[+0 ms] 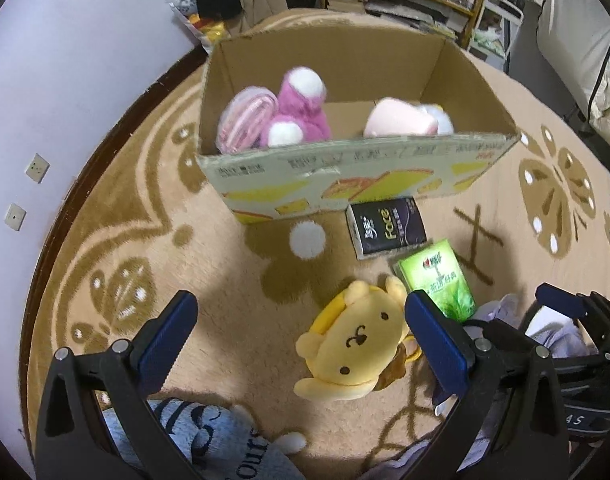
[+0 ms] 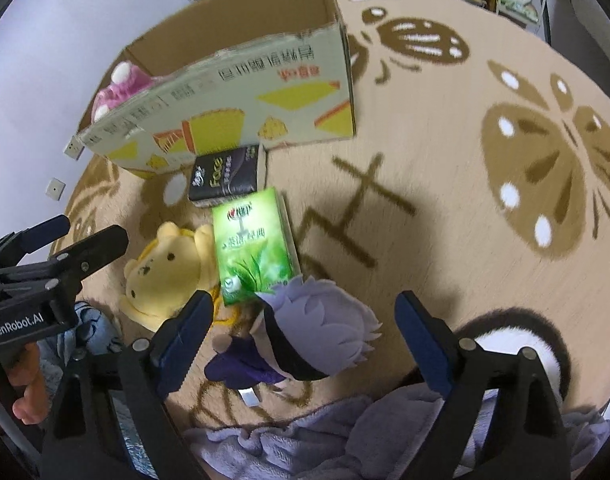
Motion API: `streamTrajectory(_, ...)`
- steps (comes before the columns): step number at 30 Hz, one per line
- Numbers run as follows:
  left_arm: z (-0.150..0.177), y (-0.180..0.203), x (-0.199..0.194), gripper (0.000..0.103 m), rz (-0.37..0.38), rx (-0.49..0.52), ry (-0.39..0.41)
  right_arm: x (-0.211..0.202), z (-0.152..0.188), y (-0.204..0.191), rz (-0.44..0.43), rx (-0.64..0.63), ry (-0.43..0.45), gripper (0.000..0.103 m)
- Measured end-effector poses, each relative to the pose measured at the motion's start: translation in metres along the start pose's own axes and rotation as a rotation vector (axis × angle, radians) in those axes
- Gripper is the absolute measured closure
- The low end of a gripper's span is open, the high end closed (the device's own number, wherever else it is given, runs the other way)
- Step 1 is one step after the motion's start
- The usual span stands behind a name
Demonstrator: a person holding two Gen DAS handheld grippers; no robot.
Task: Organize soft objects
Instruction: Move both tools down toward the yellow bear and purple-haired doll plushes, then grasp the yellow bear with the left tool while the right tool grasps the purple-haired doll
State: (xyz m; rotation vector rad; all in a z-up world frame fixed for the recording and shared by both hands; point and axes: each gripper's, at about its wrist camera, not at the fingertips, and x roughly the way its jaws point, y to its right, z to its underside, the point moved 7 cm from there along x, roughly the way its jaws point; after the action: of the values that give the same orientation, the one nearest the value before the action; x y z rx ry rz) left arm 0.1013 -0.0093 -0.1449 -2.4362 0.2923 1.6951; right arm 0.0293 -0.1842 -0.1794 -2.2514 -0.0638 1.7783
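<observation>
Both tongs gape, empty: left gripper (image 1: 301, 344) over the yellow plush (image 1: 355, 344), right gripper (image 2: 305, 340) around the purple plush (image 2: 317, 336). We judge pre-grasp; next, close and carry to the box (image 1: 357, 168) at 12 o'clock.

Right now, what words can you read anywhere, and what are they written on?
"Face": on the black tissue pack.
"GenRobot.AI": on the left claw's body, seen from the right wrist view.
"AS": on the right claw's body, rest cut off.
"our": on the grey cloth, partly hidden.
Green tissue pack: characters too blurred.
Cardboard box: printing upside down, too blurred.
</observation>
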Motion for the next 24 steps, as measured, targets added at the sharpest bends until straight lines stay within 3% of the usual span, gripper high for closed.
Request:
streamTrajectory(6, 0.008, 0.007, 0.018, 0.001, 0.01, 0.021, -0.076, 0.021, 0.011, 0.002, -0.01, 0.021, -0.09, 0.008)
streamTrajectory(12, 0.016, 0.014, 0.034, 0.001, 0.02, 0.03, -0.145, 0.032, 0.015, 0.004, -0.004, 0.042, -0.135, 0.029)
streamTrajectory(18, 0.024, 0.017, 0.05, 0.002, 0.026, 0.023, -0.212, 0.03, 0.014, 0.002, 0.005, 0.028, -0.122, 0.037)
streamTrajectory(21, 0.025, 0.018, 0.053, 0.009, 0.01, 0.026, -0.214, 0.024, 0.01, 0.0, 0.019, 0.016, -0.095, 0.038)
streamTrajectory(24, 0.027, 0.023, 0.054, 0.02, 0.04, 0.033, -0.216, 0.014, 0.003, 0.0, 0.029, 0.005, -0.052, 0.038)
